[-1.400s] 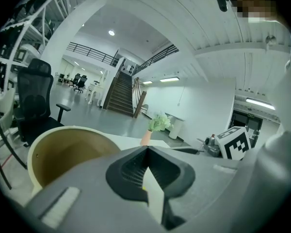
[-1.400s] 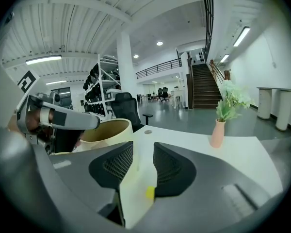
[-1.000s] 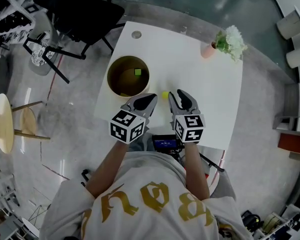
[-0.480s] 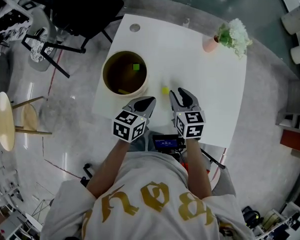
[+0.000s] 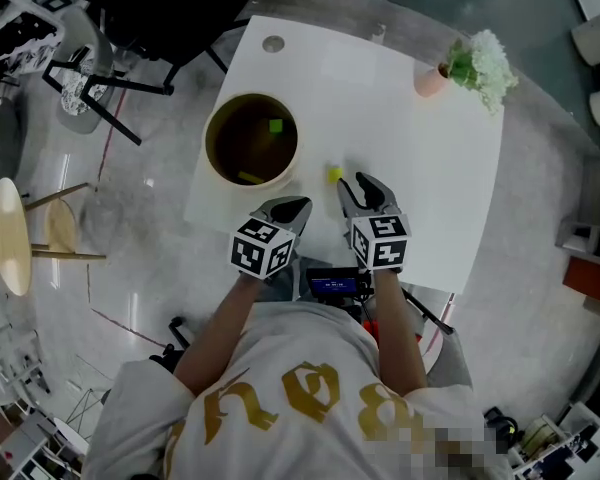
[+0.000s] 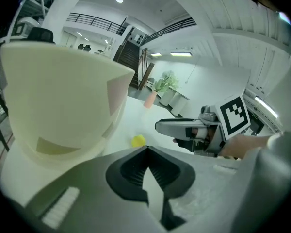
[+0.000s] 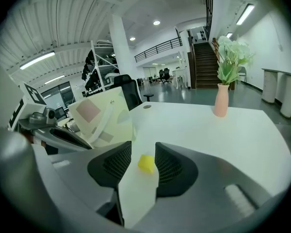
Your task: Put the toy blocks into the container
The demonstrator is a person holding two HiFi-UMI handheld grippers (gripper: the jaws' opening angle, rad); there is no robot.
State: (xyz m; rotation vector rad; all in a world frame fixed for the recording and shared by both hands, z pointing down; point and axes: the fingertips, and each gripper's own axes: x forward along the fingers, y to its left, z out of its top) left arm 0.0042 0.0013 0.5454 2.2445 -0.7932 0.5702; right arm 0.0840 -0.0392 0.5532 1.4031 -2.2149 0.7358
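As both hands sank toward the surface point(image 5: 420, 148), the right tongs point(image 5: 358, 182) had just been widening, framing but not pressing the yellow block point(image 5: 334, 174), which lay at four o'clock of the container point(image 5: 208, 138). A pickup looked close. The left tongs point(image 5: 296, 206) stayed clenched and empty, and both pairs angled downward.
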